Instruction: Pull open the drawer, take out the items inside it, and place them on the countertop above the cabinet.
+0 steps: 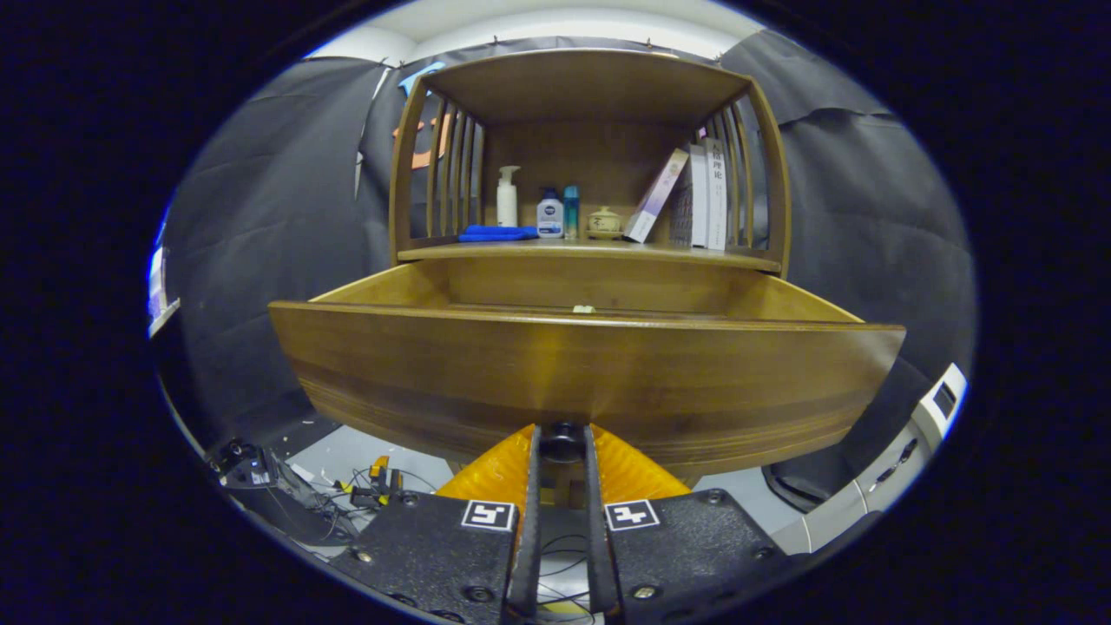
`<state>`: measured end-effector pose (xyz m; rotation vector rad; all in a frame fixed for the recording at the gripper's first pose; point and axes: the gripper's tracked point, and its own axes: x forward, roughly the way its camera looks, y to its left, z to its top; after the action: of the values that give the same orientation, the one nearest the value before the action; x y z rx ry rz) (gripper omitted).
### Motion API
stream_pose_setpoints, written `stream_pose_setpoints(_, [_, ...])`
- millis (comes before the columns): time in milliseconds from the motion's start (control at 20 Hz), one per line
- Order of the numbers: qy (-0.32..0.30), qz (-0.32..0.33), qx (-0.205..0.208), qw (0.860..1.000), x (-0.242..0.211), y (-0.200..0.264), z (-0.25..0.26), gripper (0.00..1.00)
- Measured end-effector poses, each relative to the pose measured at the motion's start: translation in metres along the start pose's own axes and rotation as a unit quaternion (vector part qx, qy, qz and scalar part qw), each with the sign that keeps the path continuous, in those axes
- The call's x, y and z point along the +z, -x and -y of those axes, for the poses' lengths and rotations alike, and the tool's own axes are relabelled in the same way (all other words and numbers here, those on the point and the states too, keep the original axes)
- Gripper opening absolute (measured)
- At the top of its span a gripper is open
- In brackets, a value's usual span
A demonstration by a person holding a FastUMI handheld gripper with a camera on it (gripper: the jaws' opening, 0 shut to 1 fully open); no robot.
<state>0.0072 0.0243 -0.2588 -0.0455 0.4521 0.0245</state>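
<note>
The gripper point(562, 444) grips the dark knob point(562, 439) with both fingers, at 12 o'clock; the drawer point(586, 369) is pulled open (contents mostly hidden) below the countertop point(590, 252).

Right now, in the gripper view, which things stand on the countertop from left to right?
Blue cloth → white pump bottle → white bottle with blue cap → teal bottle → small lidded jar → leaning book → upright books. The tongs grip the drawer knob.
</note>
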Motion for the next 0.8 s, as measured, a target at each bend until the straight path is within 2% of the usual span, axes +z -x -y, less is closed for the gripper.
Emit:
stream_pose_setpoints(100, [0.006, 0.004, -0.004, 1.0, -0.001, 0.001, 0.002, 0.25])
stream_pose_setpoints(150, [0.009, 0.008, -0.011, 1.0, 0.001, 0.003, 0.006, 0.29])
stream_pose_setpoints(350, [0.018, 0.039, -0.029, 0.999, 0.017, 0.018, 0.017, 0.6])
stream_pose_setpoints(550, [-0.003, 0.085, -0.023, 0.996, 0.058, 0.039, 0.018, 0.9])
stream_pose_setpoints(800, [0.007, 0.124, -0.023, 0.992, 0.118, 0.045, 0.019, 0.99])
